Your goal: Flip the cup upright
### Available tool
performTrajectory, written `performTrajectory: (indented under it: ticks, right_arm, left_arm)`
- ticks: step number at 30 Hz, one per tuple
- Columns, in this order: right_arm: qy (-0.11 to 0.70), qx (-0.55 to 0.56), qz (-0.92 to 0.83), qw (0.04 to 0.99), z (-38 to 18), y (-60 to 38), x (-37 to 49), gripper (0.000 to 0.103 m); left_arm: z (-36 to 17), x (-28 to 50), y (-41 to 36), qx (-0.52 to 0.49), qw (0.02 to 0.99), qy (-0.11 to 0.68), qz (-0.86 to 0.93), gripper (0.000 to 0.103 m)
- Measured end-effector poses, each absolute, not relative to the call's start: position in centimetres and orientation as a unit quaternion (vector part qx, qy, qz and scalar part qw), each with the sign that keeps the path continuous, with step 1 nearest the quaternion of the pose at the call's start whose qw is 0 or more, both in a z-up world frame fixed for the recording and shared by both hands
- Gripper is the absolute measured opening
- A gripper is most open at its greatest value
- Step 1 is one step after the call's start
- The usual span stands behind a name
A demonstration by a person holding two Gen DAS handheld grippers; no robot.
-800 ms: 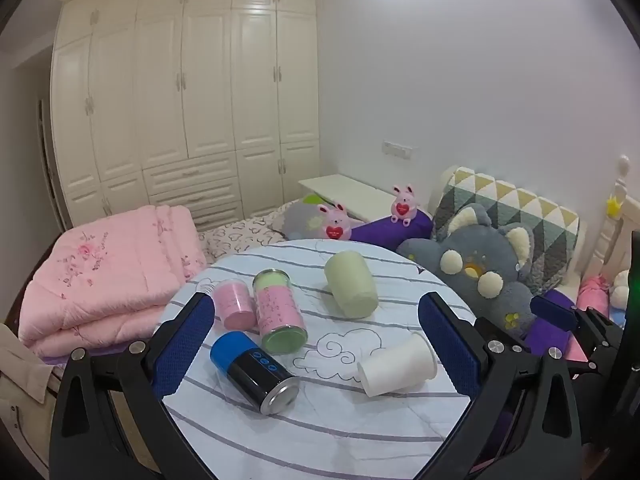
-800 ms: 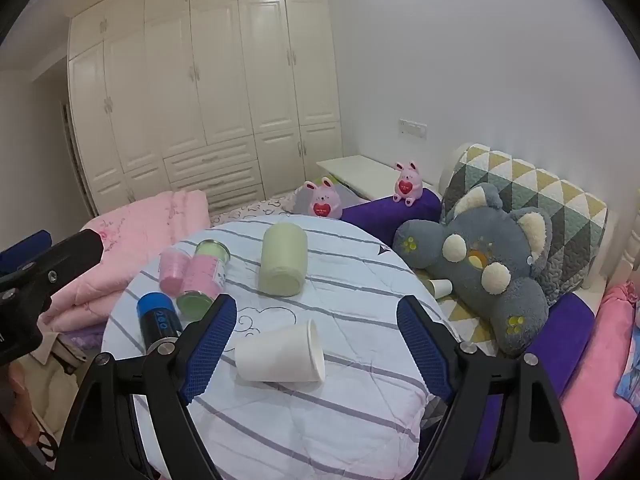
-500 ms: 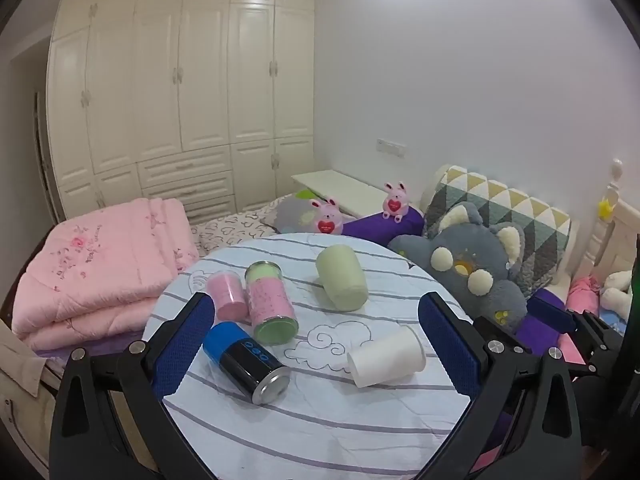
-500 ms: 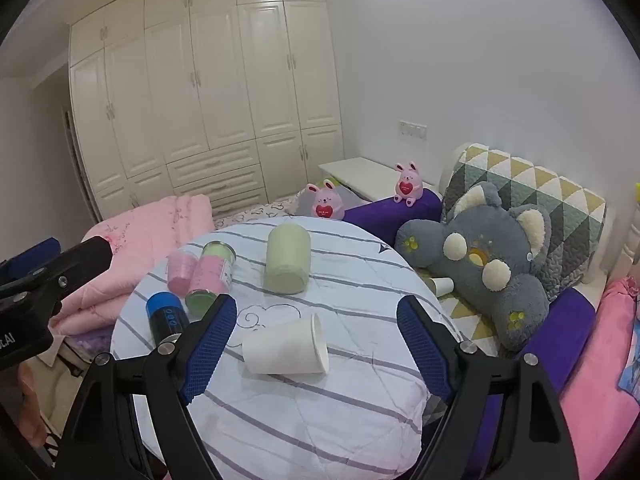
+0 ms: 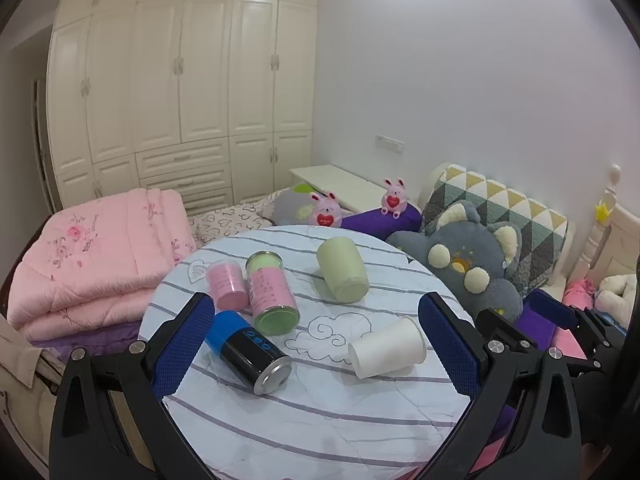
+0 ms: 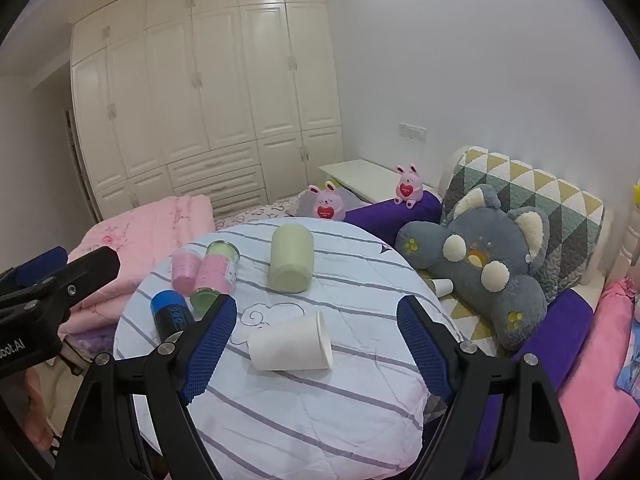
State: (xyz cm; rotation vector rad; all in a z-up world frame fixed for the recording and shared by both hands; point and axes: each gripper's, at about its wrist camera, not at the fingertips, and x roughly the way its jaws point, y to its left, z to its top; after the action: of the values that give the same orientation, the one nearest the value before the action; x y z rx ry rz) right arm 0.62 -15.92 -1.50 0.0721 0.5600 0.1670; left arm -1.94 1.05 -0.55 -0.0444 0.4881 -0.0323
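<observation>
We see a round worktop [image 6: 304,412] under a white cloth with grey stripes, standing over a bed in a bedroom. Behind it runs a cream wardrobe [image 6: 208,92]. From left to right: a folded pink quilt [image 5: 92,256] on the bed, then on the cloth a pink cup [image 5: 226,289], a pink-and-green canister [image 5: 272,294] and a blue-and-black can [image 5: 248,350], all lying down; a pale green cup [image 6: 291,258] further back; and the white paper cup [image 6: 292,344] on its side near the middle, mouth toward the right in the right wrist view. Right of the worktop lies a grey plush bear [image 6: 480,256] against a triangle-patterned cushion [image 6: 532,196].

Our left gripper [image 5: 316,344] and right gripper [image 6: 316,340] both have jaws spread wide, gripping nothing, apart from the cup.

Against the earlier frames, both views have drawn back and up slightly; the things on the cloth lie as they did.
</observation>
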Motion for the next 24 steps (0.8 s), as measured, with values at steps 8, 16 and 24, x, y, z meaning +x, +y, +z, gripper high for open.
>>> performTrajectory:
  ticks: [8,16,24]
  right_arm:
    - [0.267,0.033,0.082,0.960,-1.5,-15.5,0.3,0.083]
    - [0.267,0.028,0.084,0.960,-1.7,-15.1,0.2,0.083]
    - [0.277,0.022,0.089,0.957,-2.2,-14.1,1.0,0.083]
  left_arm:
    - [-0.5,-2.0,2.0,-0.027,0.971,0.238,-0.023,0.103]
    - [-1.2,-1.7,3.4,-0.033,0.969,0.243,-0.024,0.103]
    - [-1.8,-0.8,3.8,-0.035,0.966,0.255,-0.024,0.103]
